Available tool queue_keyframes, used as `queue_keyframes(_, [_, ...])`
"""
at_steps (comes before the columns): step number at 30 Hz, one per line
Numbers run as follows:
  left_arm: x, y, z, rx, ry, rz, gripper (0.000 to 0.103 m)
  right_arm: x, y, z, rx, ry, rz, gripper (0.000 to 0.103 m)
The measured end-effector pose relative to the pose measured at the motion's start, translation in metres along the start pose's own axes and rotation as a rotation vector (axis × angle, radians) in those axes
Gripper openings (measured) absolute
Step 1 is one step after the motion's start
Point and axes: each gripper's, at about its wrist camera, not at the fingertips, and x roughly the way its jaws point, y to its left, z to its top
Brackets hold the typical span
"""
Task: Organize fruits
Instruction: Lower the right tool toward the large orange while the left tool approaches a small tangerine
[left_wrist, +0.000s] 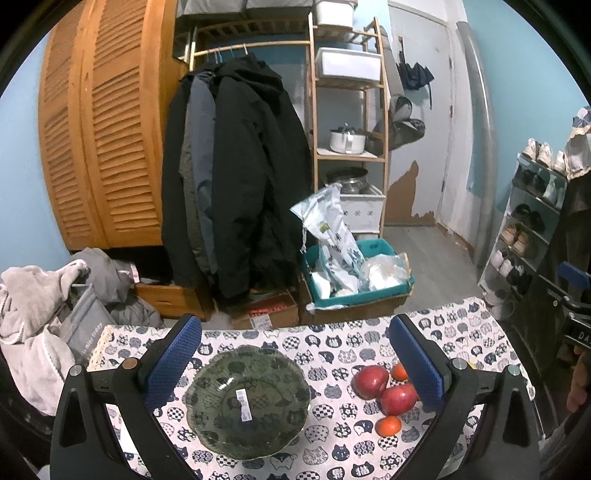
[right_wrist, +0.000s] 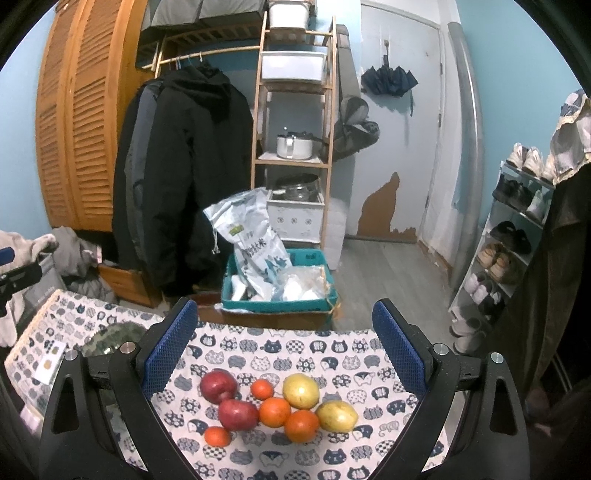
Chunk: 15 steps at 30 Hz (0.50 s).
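- Fruit pile: two red apples, four oranges, two yellow fruits, clustered touching on the cat-print tablecloth, right of the glass bowl.
- Glass bowl: holds no fruit; barcode sticker inside.
- Left gripper: jaws apart, above the bowl.
- Right gripper: jaws apart, above the pile.
- Teal crate: beyond the bowl, on the floor, holding bags.

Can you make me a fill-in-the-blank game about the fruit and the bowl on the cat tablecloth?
1. The green glass bowl holds ____ fruits.
2. In the right wrist view, the pile has two red apples, two ____ fruits and four oranges.
3. Both the left gripper and right gripper are ____.

Missing words: no; yellow; open
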Motion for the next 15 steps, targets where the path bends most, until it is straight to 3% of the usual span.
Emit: queue_keyframes(15, [0.055, -0.029, -0.019, 0.035, 0.171, -0.059, 0.102, 0.034, -0.02, -0.032, -0.017, 0.157, -0.057, 0.094])
